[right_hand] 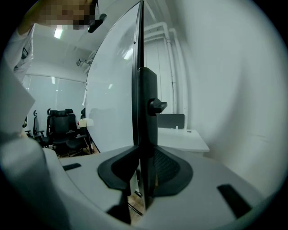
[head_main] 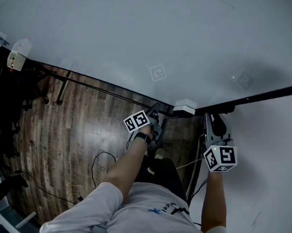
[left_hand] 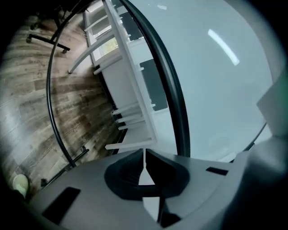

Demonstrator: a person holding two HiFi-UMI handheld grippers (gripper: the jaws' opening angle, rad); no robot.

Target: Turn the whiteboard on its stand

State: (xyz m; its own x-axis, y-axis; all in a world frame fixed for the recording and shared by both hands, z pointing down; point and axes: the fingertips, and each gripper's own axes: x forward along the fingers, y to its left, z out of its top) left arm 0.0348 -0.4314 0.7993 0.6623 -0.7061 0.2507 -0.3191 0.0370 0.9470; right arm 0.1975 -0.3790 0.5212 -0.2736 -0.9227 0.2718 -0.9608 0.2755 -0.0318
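Observation:
The whiteboard [head_main: 142, 33] fills the top of the head view, its black frame edge [head_main: 103, 89] running across below it. My left gripper [head_main: 154, 120] is just under that edge, beside a small white block [head_main: 185, 108] on the frame. In the left gripper view the jaws [left_hand: 144, 164] are shut with nothing between them, and the board [left_hand: 216, 81] and its black rim [left_hand: 173, 99] rise ahead. My right gripper [head_main: 216, 124] is shut on the black frame bar [right_hand: 146, 103], which stands upright between its pads [right_hand: 168, 168]. A black knob [right_hand: 157, 106] sticks out of that bar.
Dark wooden floor [head_main: 75, 133] lies below the board, with loose cables [head_main: 100, 160] near the person's legs. Black office chairs [right_hand: 63, 126] stand to the left. A white desk [right_hand: 180, 137] is behind the bar. White furniture [left_hand: 126, 90] stands past the board's rim.

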